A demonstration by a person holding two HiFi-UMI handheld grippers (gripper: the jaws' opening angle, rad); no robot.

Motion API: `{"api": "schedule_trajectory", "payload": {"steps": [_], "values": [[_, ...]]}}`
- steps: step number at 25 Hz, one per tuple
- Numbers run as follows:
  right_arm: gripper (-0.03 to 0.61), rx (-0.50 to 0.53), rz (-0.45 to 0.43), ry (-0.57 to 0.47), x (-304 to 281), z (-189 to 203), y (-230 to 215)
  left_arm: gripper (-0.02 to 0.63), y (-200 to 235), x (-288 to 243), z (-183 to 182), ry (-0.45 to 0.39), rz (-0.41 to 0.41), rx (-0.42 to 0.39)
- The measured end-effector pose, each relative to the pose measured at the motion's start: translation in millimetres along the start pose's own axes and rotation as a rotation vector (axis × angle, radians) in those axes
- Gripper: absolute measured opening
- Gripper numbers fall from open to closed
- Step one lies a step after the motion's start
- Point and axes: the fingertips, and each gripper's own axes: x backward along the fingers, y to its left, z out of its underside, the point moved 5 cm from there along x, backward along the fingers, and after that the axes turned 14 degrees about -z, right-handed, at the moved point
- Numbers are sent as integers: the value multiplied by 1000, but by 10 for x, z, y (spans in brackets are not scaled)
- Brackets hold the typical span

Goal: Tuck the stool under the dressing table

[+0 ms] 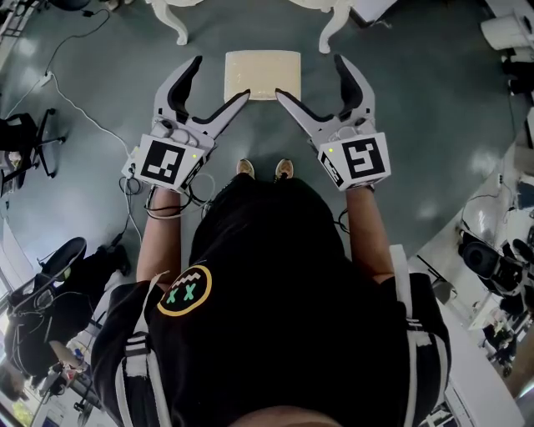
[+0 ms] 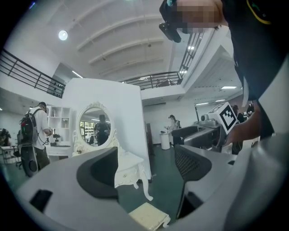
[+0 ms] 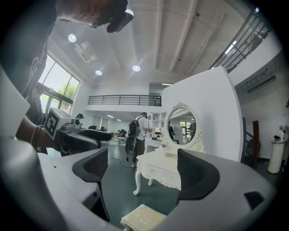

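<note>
A cream stool (image 1: 263,73) with a square cushioned top stands on the dark green floor just in front of the white dressing table, whose curved legs (image 1: 177,25) show at the top of the head view. My left gripper (image 1: 221,81) and right gripper (image 1: 310,79) are both open and held above the floor on either side of the stool's near edge, touching nothing. The left gripper view shows the stool (image 2: 149,215) low down and the dressing table (image 2: 128,169) with its oval mirror (image 2: 94,127). From the right gripper come the stool (image 3: 142,218) and the table (image 3: 158,171).
A person's feet (image 1: 264,169) stand behind the stool. Cables (image 1: 75,104) cross the floor at left, near a black chair (image 1: 25,138). Equipment and white benches (image 1: 501,250) stand at right. A person with a backpack (image 3: 137,135) stands beyond the table.
</note>
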Motion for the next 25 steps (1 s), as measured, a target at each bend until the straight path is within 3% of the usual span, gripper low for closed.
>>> {"api": "schedule_trajectory", "payload": {"steps": [6,11,25], "values": [[518,-18,-7,38,16,160,-63,405,-62,-56,113,32,-5,2],[518,-70,-3,102,-93,528,-155,405,-27,-130,517,108,-8,24],[518,-195,-11,297,-561,3138,-266,405,-157,-314,3059,338,8,101]]}}
